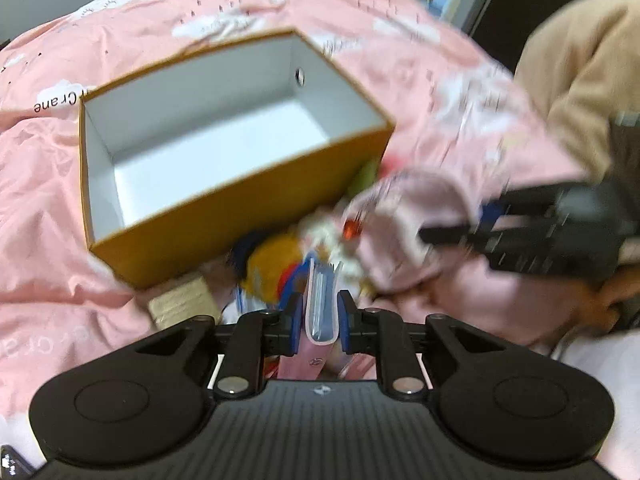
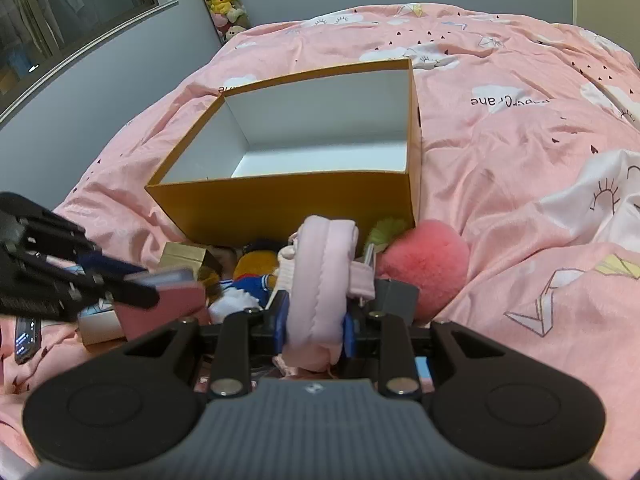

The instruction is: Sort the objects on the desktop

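- The left gripper (image 1: 319,312) is clamped on a thin pink case (image 1: 319,308) with a clear edge, held edge-on between the blue pads (image 1: 295,320); its lower end runs down behind the gripper body and is cut off from sight.
- In the right wrist view the same case (image 2: 168,300) shows as a flat pink slab, with the left gripper (image 2: 136,288) blurred at the left edge.
- The right gripper (image 2: 314,322) is clamped on a pink padded headband (image 2: 320,280), which looks like part of a headphone set; the ear cups are hidden.
- In the left wrist view the right gripper (image 1: 452,232) and its load are smeared by blur, so nothing can be made out there beyond a pale pink mass.
- The box (image 2: 288,200), orange outside and white inside, sits open on the pink quilt (image 2: 500,168) beyond both grippers, and nothing shows inside it.
- The pile lies just before the box's near wall: a yellow and blue plush (image 2: 252,268), a pink pompom (image 2: 428,268), a green tuft (image 2: 386,230) and a gold block (image 2: 186,256), all partly covered by the headband and the grippers.
- A dark gadget (image 2: 26,338) lies at the left edge, half cut off.
- A beige sleeve (image 1: 592,80) fills the upper right of the left view.
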`<state>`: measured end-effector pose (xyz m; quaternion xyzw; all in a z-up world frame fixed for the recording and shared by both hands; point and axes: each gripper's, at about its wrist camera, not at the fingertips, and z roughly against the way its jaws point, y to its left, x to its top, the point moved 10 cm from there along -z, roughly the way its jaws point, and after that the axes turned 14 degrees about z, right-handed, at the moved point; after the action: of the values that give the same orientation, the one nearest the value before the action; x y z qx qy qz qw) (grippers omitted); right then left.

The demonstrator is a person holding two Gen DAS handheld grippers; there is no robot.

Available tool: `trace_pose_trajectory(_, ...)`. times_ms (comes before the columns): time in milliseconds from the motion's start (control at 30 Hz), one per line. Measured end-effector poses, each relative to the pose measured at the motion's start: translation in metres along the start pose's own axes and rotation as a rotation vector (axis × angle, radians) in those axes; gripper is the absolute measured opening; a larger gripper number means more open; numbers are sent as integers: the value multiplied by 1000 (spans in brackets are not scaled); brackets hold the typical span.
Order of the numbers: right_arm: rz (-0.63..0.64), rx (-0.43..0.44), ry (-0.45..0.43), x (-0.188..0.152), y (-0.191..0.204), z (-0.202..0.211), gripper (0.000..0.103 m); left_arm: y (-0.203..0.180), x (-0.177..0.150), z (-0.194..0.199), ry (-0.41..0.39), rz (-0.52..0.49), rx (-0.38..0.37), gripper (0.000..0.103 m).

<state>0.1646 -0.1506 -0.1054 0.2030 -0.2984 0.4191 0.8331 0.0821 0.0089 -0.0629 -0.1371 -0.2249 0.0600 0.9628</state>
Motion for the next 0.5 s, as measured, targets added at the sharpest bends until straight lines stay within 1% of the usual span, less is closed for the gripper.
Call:
trace_pose_trajectory(100, -3, 7, 2, 1, -1, 0, 29, -10, 17, 8, -84, 22, -49, 19)
trace_pose_trajectory(267, -9, 5, 4, 2, -4, 0, 29, -19, 38, 9, -196, 42, -81, 19)
trace_pose_trajectory(367, -15, 3, 4, 1, -6, 1, 29, -20, 36, -4, -197, 60, -96, 18)
trace_pose_trajectory(500, -18, 9, 9, -2, -7, 0, 29, -6, 21, -24, -178, 92, -72, 19)
